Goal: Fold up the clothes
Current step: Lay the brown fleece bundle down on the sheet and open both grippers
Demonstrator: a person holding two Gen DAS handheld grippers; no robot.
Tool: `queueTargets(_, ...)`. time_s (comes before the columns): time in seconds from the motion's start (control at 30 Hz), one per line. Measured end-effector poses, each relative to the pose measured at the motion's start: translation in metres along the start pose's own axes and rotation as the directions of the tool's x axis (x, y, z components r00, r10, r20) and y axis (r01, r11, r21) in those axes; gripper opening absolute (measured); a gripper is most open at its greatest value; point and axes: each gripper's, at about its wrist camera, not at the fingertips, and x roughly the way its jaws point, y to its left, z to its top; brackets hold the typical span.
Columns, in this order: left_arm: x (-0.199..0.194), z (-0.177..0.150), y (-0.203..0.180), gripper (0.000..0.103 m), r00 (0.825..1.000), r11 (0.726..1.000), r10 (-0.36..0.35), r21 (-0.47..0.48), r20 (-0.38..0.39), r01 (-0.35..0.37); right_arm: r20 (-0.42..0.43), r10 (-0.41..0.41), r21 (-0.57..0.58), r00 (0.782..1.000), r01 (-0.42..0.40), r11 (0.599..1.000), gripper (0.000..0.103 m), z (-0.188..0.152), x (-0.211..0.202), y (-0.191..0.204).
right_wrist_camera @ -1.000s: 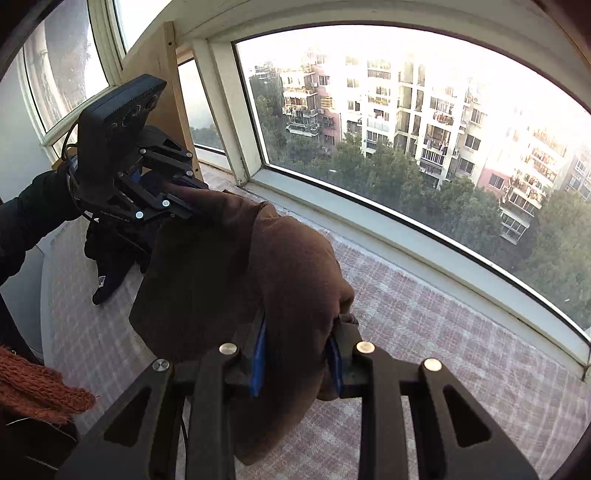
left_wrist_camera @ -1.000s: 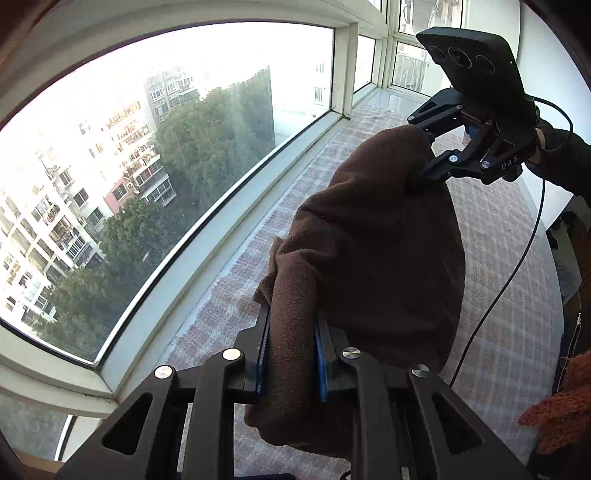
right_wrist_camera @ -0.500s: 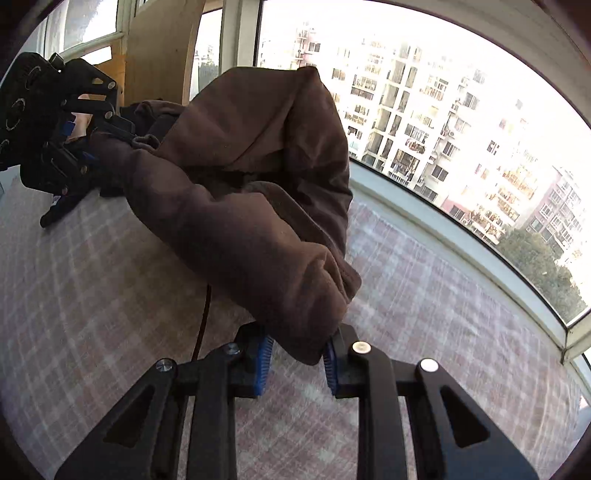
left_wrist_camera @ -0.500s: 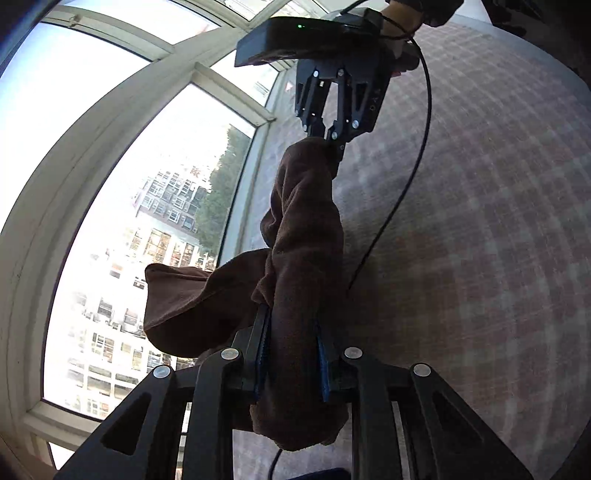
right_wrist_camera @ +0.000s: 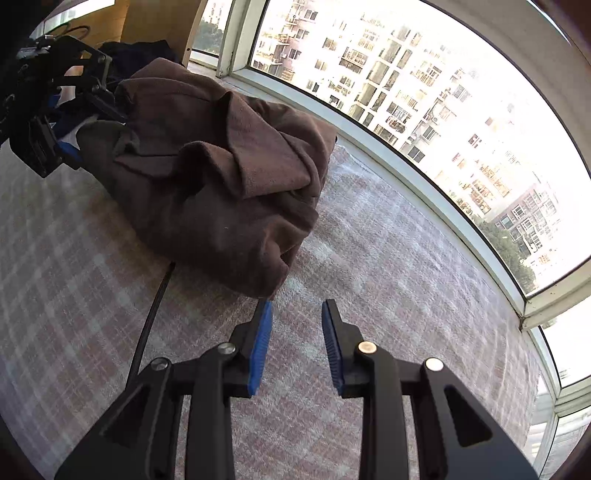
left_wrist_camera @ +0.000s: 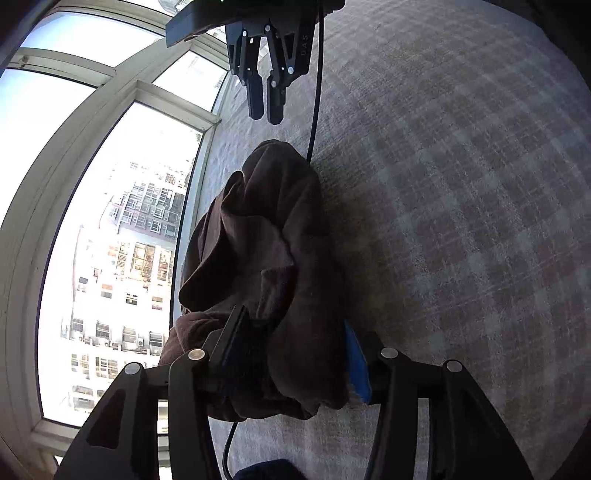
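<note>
A brown fleece garment (left_wrist_camera: 266, 240) lies bunched on the plaid-covered surface (left_wrist_camera: 461, 221) beside the window. My left gripper (left_wrist_camera: 291, 317) straddles its near end. Its jaws are opening, the cloth is still between them, and the blue pad on the right stands bare. In the right wrist view the same garment (right_wrist_camera: 221, 166) rests in a heap, with the left gripper (right_wrist_camera: 96, 129) at its far left end. My right gripper (right_wrist_camera: 296, 304) is just short of the garment's near tip, its jaws opening with nothing between them. It also hangs above the heap's far end as the right gripper (left_wrist_camera: 264, 118).
A black cable (right_wrist_camera: 151, 321) runs across the plaid cover (right_wrist_camera: 74, 277) and under the garment. A large bay window (right_wrist_camera: 443, 110) with a white sill borders the surface. Dark clothes (right_wrist_camera: 140, 51) and a wooden panel (right_wrist_camera: 159, 22) stand at the far end.
The garment, held up between both grippers, has come down onto the plaid surface. The right gripper let go and drew back from it. The left jaws have spread wide around their end.
</note>
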Motion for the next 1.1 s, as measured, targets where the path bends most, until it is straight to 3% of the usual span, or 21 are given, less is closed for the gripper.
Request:
queueTargets(0.07, -0.01, 0.0, 0.013, 0.058, 0.995, 0.991, -0.101, -0.087, 0.01, 0.102, 0.026, 0.0, 0.019, 1.0, -0.001, 1.0, 0.028, -0.002, -0.01, 0.002)
queueTargets(0.17, -0.024, -0.018, 0.032, 0.058, 0.968, 0.949, -0.25, -0.198, 0.005, 0.246, 0.017, 0.106, 0.007, 0.994, -0.106, 0.994, 0.028, -0.003, -0.015, 0.009)
queueTargets(0.27, -0.024, -0.04, 0.071, 0.059, 0.961, 0.886, -0.276, -0.386, 0.001, 0.255, 0.068, 0.222, 0.139, 0.973, -0.23, 0.963, 0.028, 0.006, -0.019, -0.003)
queueTargets(0.37, -0.028, -0.073, 0.109, 0.06, 0.948, 0.759, -0.311, -0.582, 0.067, 0.29, 0.122, 0.311, 0.167, 0.943, -0.328, 0.93, 0.028, 0.015, -0.033, 0.004)
queueTargets(0.43, -0.027, -0.099, 0.124, 0.064, 0.954, 0.678, -0.288, -0.688, 0.077, 0.26, 0.163, 0.309, 0.105, 0.937, -0.328, 0.939, 0.028, 0.016, -0.051, 0.022)
queueTargets(0.57, -0.005, -0.154, 0.142, 0.064, 0.961, 0.479, -0.265, -0.855, 0.077, 0.201, 0.24, 0.304, -0.034, 0.922, -0.305, 0.952, 0.028, 0.016, -0.076, 0.06)
queueTargets(0.6, -0.001, -0.162, 0.142, 0.064, 0.961, 0.443, -0.262, -0.873, 0.091, 0.204, 0.231, 0.316, -0.08, 0.92, -0.306, 0.949, 0.028, 0.017, -0.076, 0.073)
queueTargets(0.63, 0.001, -0.166, 0.141, 0.064, 0.963, 0.426, -0.251, -0.882, 0.099, 0.202, 0.209, 0.326, -0.133, 0.922, -0.303, 0.944, 0.028, 0.019, -0.075, 0.088)
queueTargets(0.73, 0.003, -0.16, 0.137, 0.064, 0.966, 0.436, -0.235, -0.877, 0.104, 0.201, 0.135, 0.338, -0.296, 0.932, -0.287, 0.911, 0.028, 0.025, -0.068, 0.136)
queueTargets(0.83, -0.003, -0.147, 0.137, 0.064, 0.963, 0.462, -0.238, -0.858, 0.125, 0.225, 0.082, 0.29, -0.453, 0.953, -0.224, 0.863, 0.028, 0.028, -0.05, 0.176)
queueTargets(0.97, -0.002, -0.132, 0.133, 0.064, 0.96, 0.502, -0.246, -0.83, 0.132, 0.242, 0.031, 0.27, -0.531, 0.962, -0.213, 0.82, 0.029, 0.036, -0.021, 0.2)
queueTargets(1.1, -0.004, -0.132, 0.136, 0.064, 0.959, 0.498, -0.244, -0.83, 0.146, 0.253, 0.006, 0.232, -0.591, 0.973, -0.184, 0.786, 0.029, 0.044, 0.003, 0.213)
